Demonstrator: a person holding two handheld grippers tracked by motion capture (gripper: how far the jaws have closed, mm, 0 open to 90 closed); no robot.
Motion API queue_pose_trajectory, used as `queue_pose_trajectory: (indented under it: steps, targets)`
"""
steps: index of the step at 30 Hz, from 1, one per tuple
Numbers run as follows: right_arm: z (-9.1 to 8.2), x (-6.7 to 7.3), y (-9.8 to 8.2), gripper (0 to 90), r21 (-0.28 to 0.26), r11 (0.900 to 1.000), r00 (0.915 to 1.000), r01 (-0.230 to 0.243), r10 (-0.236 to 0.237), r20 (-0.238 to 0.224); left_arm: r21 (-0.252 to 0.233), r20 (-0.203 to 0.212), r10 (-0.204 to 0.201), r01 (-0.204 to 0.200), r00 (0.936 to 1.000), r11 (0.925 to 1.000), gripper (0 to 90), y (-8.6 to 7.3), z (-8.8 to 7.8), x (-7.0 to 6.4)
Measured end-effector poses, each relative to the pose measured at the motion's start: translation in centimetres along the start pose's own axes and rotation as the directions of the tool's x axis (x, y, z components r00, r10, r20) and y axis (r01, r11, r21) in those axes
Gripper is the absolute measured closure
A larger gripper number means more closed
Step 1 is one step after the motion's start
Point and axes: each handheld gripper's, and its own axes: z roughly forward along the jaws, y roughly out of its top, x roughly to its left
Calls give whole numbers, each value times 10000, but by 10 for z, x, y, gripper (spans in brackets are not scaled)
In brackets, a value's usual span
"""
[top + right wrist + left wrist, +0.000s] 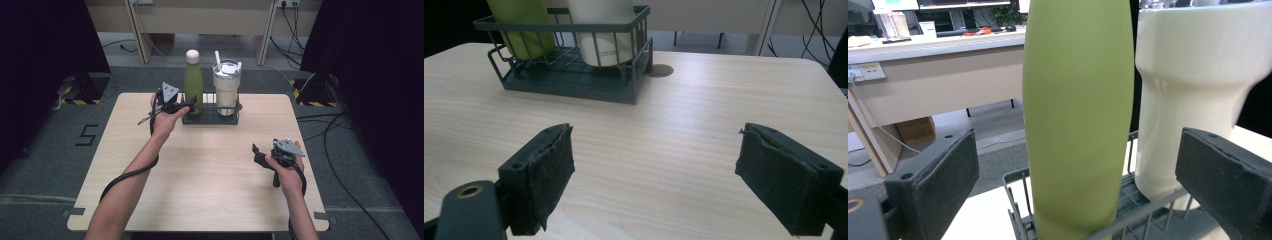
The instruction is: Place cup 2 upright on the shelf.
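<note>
Green bottle (pixel 1075 115) stands between the spread jaws of the left gripper (pixel 1078 190).
It sits upright in the wire rack (pixel 210 118), just beside the cream tumbler (pixel 226 87); neither pad touches the bottle.

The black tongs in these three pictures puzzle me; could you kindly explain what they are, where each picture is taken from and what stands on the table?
There is no machine here: a person holds a pair of hand tongs in each hand. The high view looks down from above the person; the other two come from a camera riding on each pair, looking along its two black jaws. On the wooden table stands a dark wire rack holding a green bottle and a cream tumbler with a lid. The left tongs are open, with a jaw on either side of the bottle and not touching it. The right tongs are open over bare table and hold nothing.
</note>
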Motion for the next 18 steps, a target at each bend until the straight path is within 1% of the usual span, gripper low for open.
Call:
queue_pose_trajectory:
  steps: [5,10,11,15,18]
  targets:
    - [0,1,0,149,-9,10000,10000,-29,29,35,29,65,130,-130,9999,9999,35,-3,-12,0]
    - [0,1,0,149,13,10000,10000,-6,6,39,0,66,113,-113,9999,9999,35,-6,-24,1]
    - [-1,2,-1,149,59,9999,10000,-91,91,38,-3,66,108,-108,9999,9999,35,-7,-26,2]
    - [0,2,-1,149,62,10000,10000,-4,3,53,46,39,148,-148,9999,9999,34,-11,-35,4]
    - [0,3,-1,149,54,10000,10000,-39,39,50,26,10,165,-165,9999,9999,34,-12,-43,7]
